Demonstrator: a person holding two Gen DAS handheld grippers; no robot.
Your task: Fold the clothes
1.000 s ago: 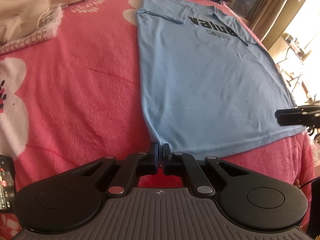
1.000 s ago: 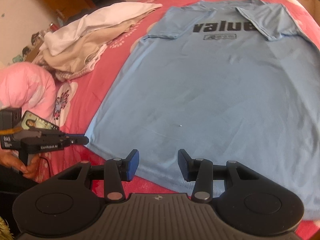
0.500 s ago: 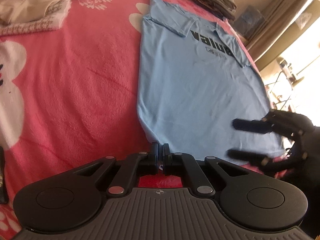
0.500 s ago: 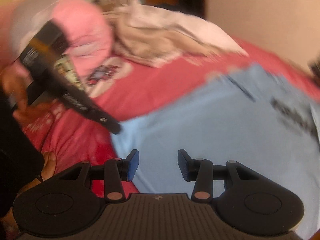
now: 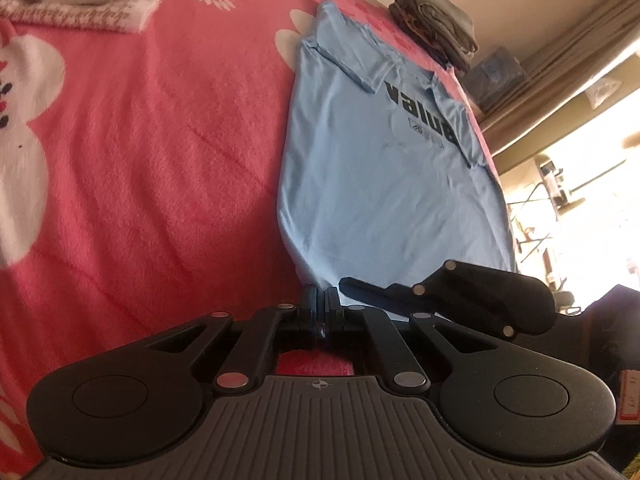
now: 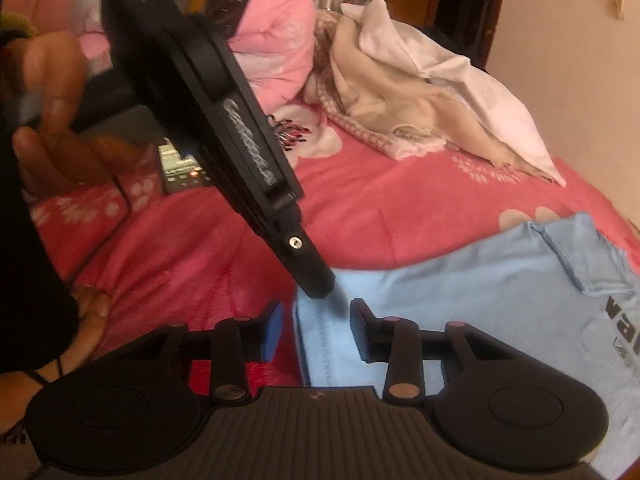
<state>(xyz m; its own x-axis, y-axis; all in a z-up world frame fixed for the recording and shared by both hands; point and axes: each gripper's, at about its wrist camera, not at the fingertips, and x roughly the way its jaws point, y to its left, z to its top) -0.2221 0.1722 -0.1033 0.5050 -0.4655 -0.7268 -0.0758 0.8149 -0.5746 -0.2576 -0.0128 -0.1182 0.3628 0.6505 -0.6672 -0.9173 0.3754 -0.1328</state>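
A light blue T-shirt (image 5: 380, 200) printed "value" lies flat on the red blanket, sleeves folded in. My left gripper (image 5: 320, 300) is shut on its near left hem corner. In the right wrist view the same gripper (image 6: 320, 288) slants down from the upper left, its tip on that corner of the T-shirt (image 6: 480, 300). My right gripper (image 6: 316, 328) is open, and the corner's hem edge lies between its fingers. From the left wrist view the right gripper (image 5: 352, 284) comes in from the right, just beside my shut fingers.
The red flowered blanket (image 5: 160, 140) covers the bed. A loose pile of beige and white clothes (image 6: 420, 92) lies at the far side, next to a pink pillow (image 6: 272, 28). A phone (image 6: 180, 164) lies near a person's hand (image 6: 52, 120). Folded grey clothes (image 5: 436, 28) sit beyond the collar.
My right gripper swung left from the middle of the hem to the corner that the left gripper holds, staying open. The left gripper kept its grip and dropped lower.
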